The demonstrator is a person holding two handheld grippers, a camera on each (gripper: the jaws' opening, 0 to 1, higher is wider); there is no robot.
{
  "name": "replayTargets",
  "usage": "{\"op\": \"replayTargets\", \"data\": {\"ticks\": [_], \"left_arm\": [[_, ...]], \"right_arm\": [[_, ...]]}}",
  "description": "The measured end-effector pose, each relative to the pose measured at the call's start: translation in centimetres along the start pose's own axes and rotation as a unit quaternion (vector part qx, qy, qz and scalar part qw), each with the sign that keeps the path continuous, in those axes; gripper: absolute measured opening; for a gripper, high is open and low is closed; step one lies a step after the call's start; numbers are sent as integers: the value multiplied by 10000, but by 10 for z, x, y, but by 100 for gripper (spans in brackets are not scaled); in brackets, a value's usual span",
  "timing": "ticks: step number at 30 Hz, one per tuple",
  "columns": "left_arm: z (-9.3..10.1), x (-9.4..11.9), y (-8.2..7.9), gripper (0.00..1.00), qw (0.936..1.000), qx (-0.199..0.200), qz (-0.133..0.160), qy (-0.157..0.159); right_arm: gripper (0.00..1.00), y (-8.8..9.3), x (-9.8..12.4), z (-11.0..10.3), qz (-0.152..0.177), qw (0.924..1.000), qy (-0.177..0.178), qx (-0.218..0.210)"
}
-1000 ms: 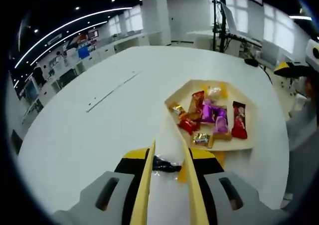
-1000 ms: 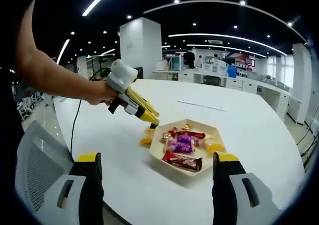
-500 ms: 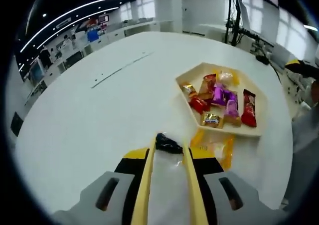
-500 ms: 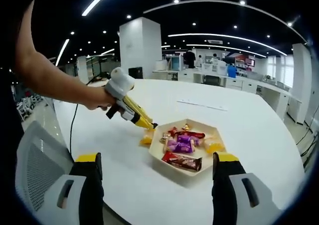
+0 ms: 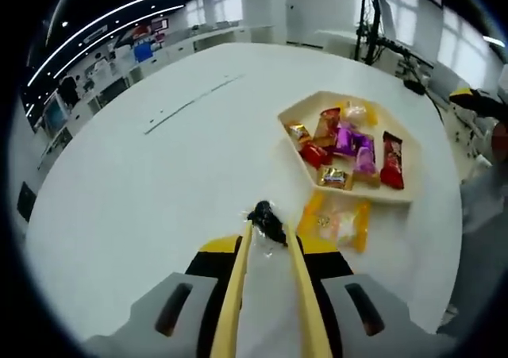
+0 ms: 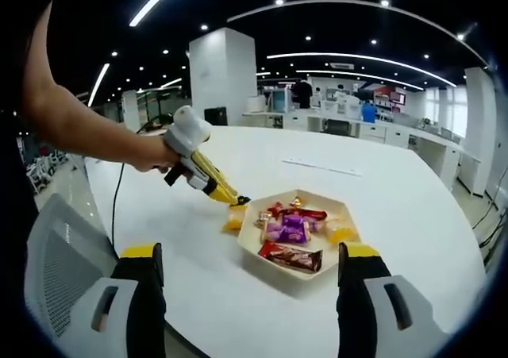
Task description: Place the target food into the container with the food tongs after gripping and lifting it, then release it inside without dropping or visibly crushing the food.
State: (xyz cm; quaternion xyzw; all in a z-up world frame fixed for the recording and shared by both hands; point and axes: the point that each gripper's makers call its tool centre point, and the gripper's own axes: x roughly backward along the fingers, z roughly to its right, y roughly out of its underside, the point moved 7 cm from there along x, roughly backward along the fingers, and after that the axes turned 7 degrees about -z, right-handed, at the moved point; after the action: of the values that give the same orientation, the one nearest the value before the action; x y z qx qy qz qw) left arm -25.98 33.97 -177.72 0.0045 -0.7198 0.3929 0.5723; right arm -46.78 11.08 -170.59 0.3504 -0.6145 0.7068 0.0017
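Low at centre frame, your left gripper (image 5: 268, 235) pinched a dark-wrapped candy (image 5: 267, 218), lift and carry to the tray (image 5: 349, 195) pending, while your right gripper (image 6: 248, 263) stood wide open, empty.

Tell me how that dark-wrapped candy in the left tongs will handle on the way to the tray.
The dark-wrapped candy is small, so probably light. Its clear crinkled wrapper ends look floppy and perhaps slippery. Only the tips of the left gripper pinch it, so it may twist or slip before reaching the tray.
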Motion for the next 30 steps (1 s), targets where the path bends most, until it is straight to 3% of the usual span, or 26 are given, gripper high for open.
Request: {"op": "replayTargets", "data": {"ticks": [5,10,12,15,22,26,30], "left_arm": [[-4,11,12,24,9994,355,-45,-38],[-7,11,6,25,9993,353,95,-106],[-3,8,1,26,9975,674,199,30],[2,2,-4,25,9984,556,39,-32],[7,-13,-3,23,9965,777,-254,-163],[8,-10,-1,19,9972,732,-5,-174],[5,-7,5,17,9969,766,3,-181]], "right_arm": [[88,-1,0,0,16,10000,1,25],[88,0,-1,-2,-22,10000,-37,72],[88,-1,0,-2,4,10000,-29,87],[88,-1,0,-1,20,10000,-19,60],[87,-1,0,-3,24,9999,-38,120],[87,-2,1,-2,53,9999,-27,95],[87,-2,1,-2,63,9999,-22,91]]}}
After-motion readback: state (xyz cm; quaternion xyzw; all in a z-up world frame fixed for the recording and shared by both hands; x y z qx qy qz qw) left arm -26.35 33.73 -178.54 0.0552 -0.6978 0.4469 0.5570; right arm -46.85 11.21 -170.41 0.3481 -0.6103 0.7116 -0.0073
